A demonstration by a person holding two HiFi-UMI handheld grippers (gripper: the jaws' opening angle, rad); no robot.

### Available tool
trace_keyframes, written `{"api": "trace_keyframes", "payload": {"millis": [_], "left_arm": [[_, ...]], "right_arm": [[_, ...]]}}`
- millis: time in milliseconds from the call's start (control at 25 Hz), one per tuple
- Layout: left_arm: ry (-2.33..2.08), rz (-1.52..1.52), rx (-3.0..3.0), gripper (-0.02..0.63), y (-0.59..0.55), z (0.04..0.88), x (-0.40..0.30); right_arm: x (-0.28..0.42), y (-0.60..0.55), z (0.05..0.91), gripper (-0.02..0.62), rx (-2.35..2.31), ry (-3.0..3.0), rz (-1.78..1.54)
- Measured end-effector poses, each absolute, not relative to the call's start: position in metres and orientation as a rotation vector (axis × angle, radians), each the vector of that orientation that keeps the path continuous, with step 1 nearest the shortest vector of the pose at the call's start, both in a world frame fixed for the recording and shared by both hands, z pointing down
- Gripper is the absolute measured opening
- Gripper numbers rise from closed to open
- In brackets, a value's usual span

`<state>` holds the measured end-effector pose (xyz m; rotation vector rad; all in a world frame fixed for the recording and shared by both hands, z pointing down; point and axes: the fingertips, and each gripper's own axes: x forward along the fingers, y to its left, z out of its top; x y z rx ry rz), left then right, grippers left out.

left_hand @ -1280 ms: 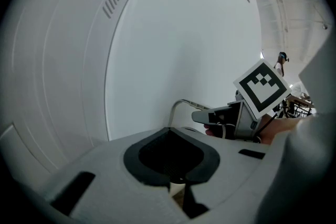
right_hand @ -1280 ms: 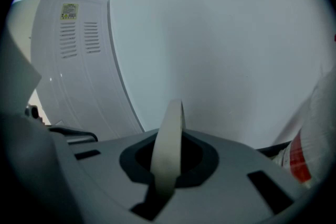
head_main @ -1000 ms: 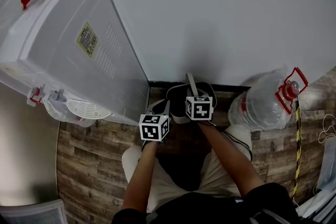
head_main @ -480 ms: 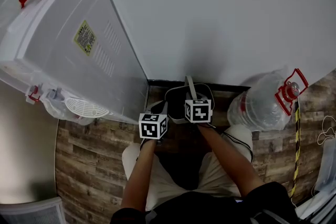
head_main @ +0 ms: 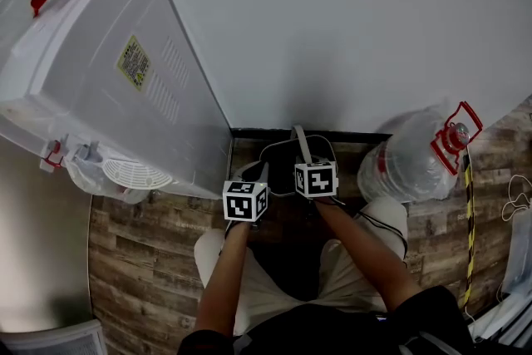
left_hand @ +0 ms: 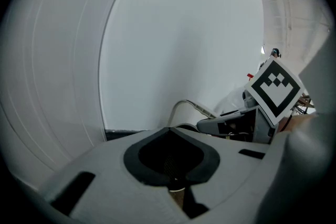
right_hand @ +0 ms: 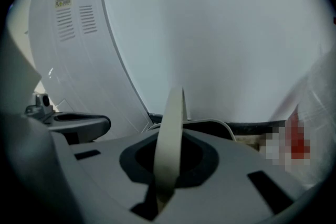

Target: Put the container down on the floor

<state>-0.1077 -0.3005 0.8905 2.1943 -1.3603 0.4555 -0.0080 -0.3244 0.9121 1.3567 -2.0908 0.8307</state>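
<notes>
Letting one strap slip is my worry: the white water dispenser [head_main: 108, 71] stands close on the left, and my left gripper [left_hand: 176, 186] pinches only a sliver of beige strap [left_hand: 176, 195], so the dark container [head_main: 278, 158] could tip against it. My right gripper [right_hand: 165, 191] is clamped on the second strap [right_hand: 170, 134]. The container sits low at the wall [head_main: 349, 12], beside the water bottle [head_main: 407, 166]; whether it touches the wood-plank floor [head_main: 141, 262] I cannot tell.
</notes>
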Motion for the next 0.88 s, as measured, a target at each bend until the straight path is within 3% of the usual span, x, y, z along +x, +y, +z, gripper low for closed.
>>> {"api": "trace_keyframes", "payload": {"millis": [880], "left_arm": [[-1.298,0.442,2.221,0.017,-0.282,0.886,-0.106]], "right_arm": [[-0.004,-0.307,0.918,0.035,1.528,-2.017,1.028]]}}
